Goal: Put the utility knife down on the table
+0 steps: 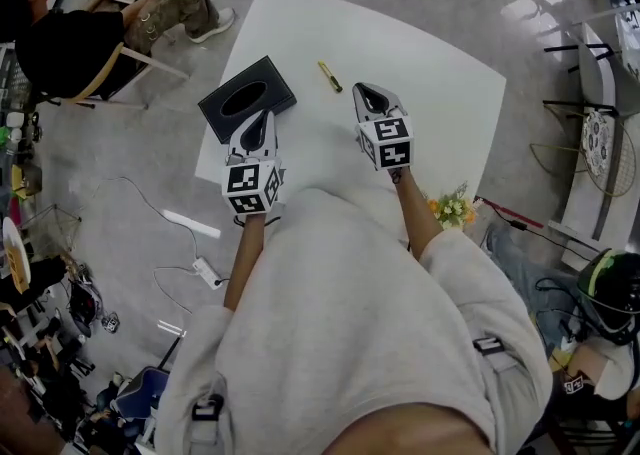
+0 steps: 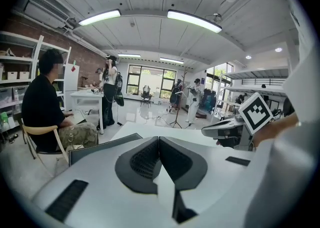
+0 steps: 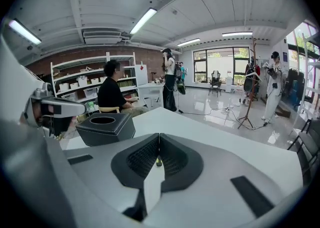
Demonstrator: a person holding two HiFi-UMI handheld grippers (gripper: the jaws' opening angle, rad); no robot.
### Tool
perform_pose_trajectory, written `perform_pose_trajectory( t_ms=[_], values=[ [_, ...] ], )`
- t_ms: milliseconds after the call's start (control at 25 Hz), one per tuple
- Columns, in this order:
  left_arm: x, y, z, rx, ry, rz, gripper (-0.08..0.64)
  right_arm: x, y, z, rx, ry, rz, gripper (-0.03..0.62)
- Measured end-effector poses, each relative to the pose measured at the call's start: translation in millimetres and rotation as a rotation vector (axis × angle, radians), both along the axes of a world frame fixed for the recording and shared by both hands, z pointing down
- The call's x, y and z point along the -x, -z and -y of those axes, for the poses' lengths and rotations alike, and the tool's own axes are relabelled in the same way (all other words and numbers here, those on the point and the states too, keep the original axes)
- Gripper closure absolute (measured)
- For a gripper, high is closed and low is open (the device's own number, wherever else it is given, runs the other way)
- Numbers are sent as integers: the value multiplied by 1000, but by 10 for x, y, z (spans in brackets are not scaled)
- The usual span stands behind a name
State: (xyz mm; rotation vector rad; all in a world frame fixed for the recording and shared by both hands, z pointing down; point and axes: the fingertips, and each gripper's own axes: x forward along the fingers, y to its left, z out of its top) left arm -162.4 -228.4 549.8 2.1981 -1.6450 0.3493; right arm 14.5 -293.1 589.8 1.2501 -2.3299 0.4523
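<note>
White table (image 1: 440, 93) w/ black box (image 1: 222, 108); L gripper (image 1: 261, 117) just beside box, R gripper (image 1: 369, 93) further right, both jaws shut, empty. Utility knife (image 1: 329, 76) lies on table right of box: prob. light, stiff, slim; grip mid-body.

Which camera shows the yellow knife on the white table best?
The head view: the utility knife lies whole on the table. The right gripper view shows only a sliver of it beyond its shut jaws; the left gripper view misses it.

Yellow utility knife (image 1: 330, 76); white table (image 1: 440, 93); black box (image 1: 272, 79).
</note>
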Motion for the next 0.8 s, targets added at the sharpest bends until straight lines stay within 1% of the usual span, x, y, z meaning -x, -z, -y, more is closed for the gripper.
perform_pose_trajectory(
  t_ms=[440, 600, 800],
  values=[
    [-32, 171, 48, -48, -15, -1, 540, 13, 663, -199, -179, 10, 21, 560],
    [-56, 236, 59, -71, -18, -2, 540, -20, 809, -223, -215, -2, 35, 560],
    [-88, 351, 77, -100, -19, -1, 540, -7, 964, -252, -237, -8, 62, 560]
  ],
)
